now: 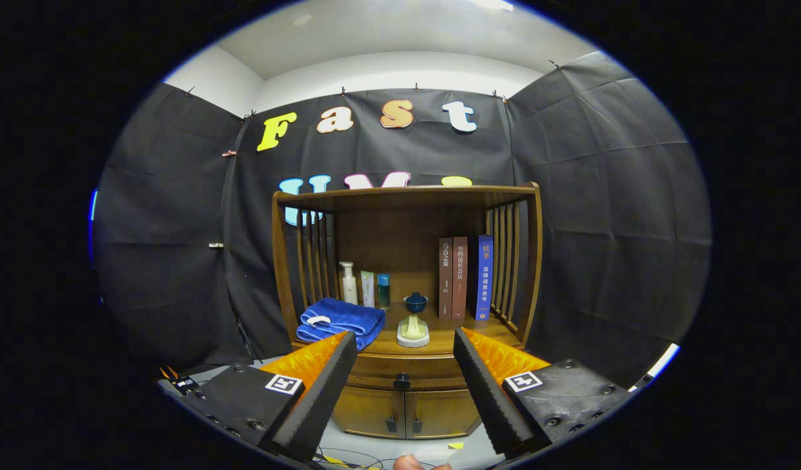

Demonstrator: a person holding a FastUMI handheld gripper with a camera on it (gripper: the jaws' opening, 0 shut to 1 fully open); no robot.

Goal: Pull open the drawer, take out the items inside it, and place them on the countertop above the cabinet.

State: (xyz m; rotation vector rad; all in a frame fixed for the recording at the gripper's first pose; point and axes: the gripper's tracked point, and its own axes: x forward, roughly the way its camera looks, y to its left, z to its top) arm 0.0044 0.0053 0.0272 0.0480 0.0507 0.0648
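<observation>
A wooden cabinet [407,261] stands ahead against the booth wall. Its drawer [374,375] is closed, with a dark round knob [401,380] at its middle. The knob lies beyond my gripper [405,341], between the two fingers in view. My gripper is open and holds nothing. The countertop [442,339] above the drawer carries a folded blue towel [340,321] on the left and a small cup on a pale stand [414,321] in the middle. What lies inside the drawer is hidden.
Bottles [364,286] stand at the back left of the countertop, and three upright books [464,277] at the back right. Slatted sides and a top shelf [407,194] frame the countertop. Two small doors [405,412] sit below the drawer. A fingertip [410,463] shows under the gripper.
</observation>
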